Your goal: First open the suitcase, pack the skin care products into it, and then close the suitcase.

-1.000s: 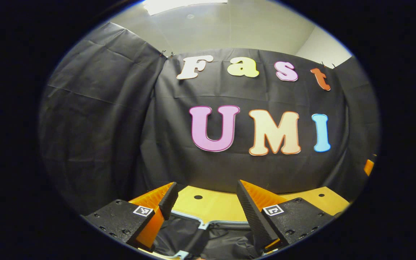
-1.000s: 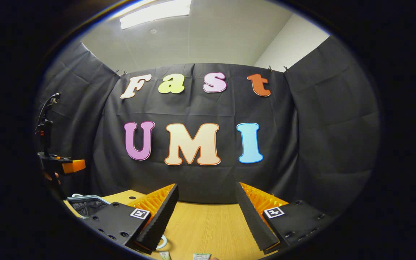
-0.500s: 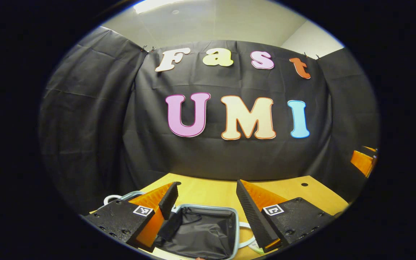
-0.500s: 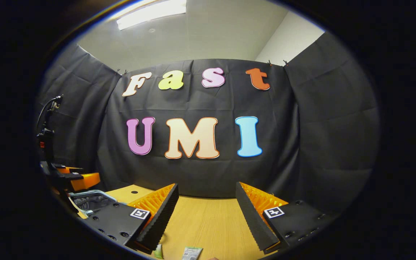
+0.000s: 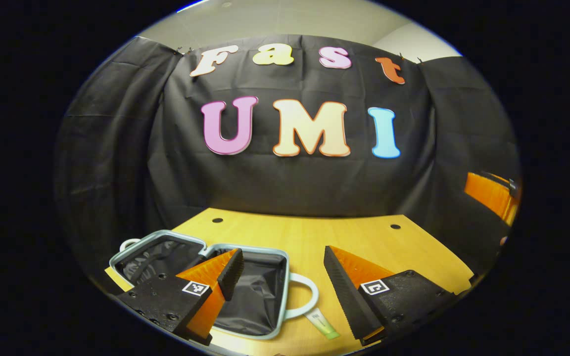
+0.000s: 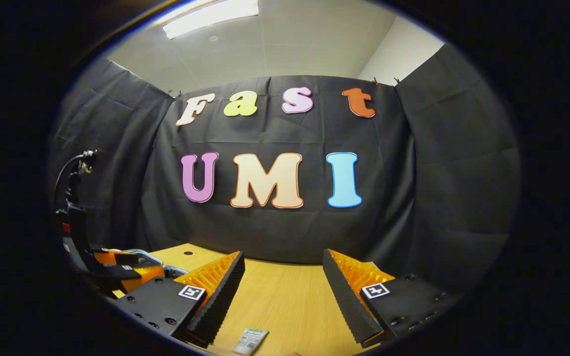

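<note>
Hovering over the open suitcase (image 5: pixel 245 291) with both grippers spread wide and empty.

My left gripper (image 5: pixel 280 282) hangs above the case on the table (image 5: pixel 314 237); a small tube (image 5: pixel 322 324) lies just beside its handle. My right gripper (image 6: pixel 282 287) is above a flat sachet (image 6: pixel 250 340). Both products look light and soft, maybe slippery; I'd pinch mid-body.

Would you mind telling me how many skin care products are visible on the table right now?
2. A green-tipped tube lies on the table just right of the open suitcase; a flat sachet lies between the right gripper's fingers. More may be hidden.
</note>
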